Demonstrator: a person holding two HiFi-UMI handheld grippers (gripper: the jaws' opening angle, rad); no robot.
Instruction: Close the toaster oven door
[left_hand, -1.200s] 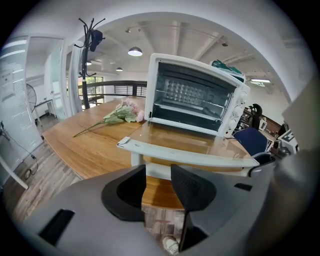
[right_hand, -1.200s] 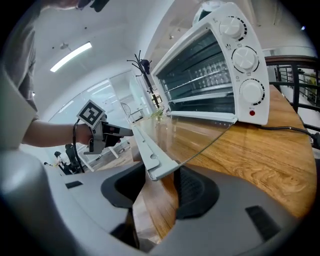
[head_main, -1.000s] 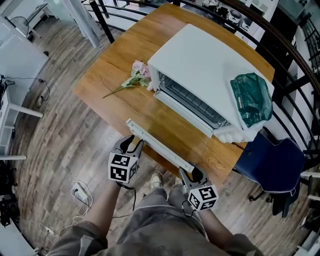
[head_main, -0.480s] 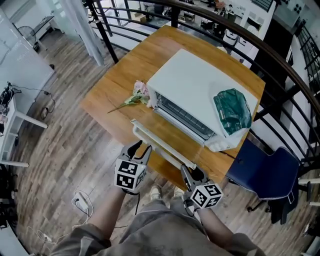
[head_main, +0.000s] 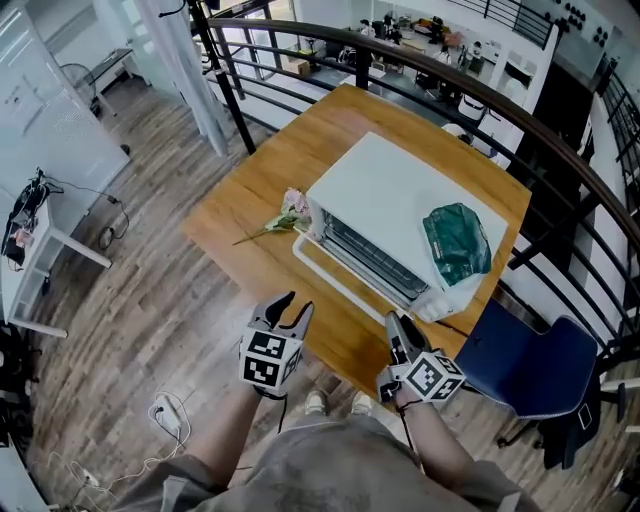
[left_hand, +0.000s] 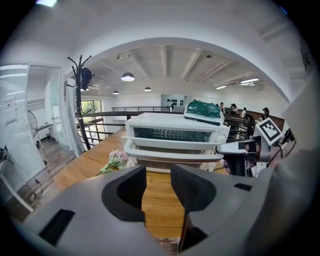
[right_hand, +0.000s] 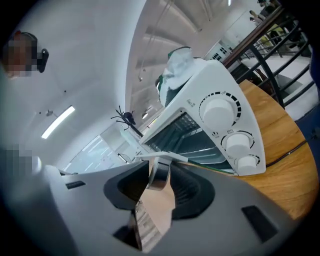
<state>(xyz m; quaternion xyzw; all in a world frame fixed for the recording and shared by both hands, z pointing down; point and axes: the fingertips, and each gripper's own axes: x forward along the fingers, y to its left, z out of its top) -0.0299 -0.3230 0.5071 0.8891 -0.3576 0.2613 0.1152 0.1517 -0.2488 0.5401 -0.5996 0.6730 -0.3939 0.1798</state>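
The white toaster oven (head_main: 385, 200) stands on the wooden table (head_main: 290, 150) with its glass door part-way up. The door's white handle bar (head_main: 335, 277) runs along the door's front edge. My right gripper (head_main: 396, 327) is at that bar's right end. In the right gripper view its jaws are closing on the handle's metal end piece (right_hand: 159, 172), which fills the gap between the pads. My left gripper (head_main: 296, 305) hangs open in front of the table edge, short of the handle (left_hand: 172, 154), with nothing between its jaws. From the left gripper view the right gripper (left_hand: 235, 150) is seen on the bar's end.
A pink flower (head_main: 287, 212) lies on the table left of the oven. A green bag (head_main: 457, 243) rests on the oven's top. A blue chair (head_main: 530, 360) stands at the right, a black railing (head_main: 300, 40) runs behind the table, and a power strip (head_main: 165, 412) lies on the floor.
The door has come up from lying flat toward the oven. Both grippers have moved forward with it, the right one staying at the handle's right end.
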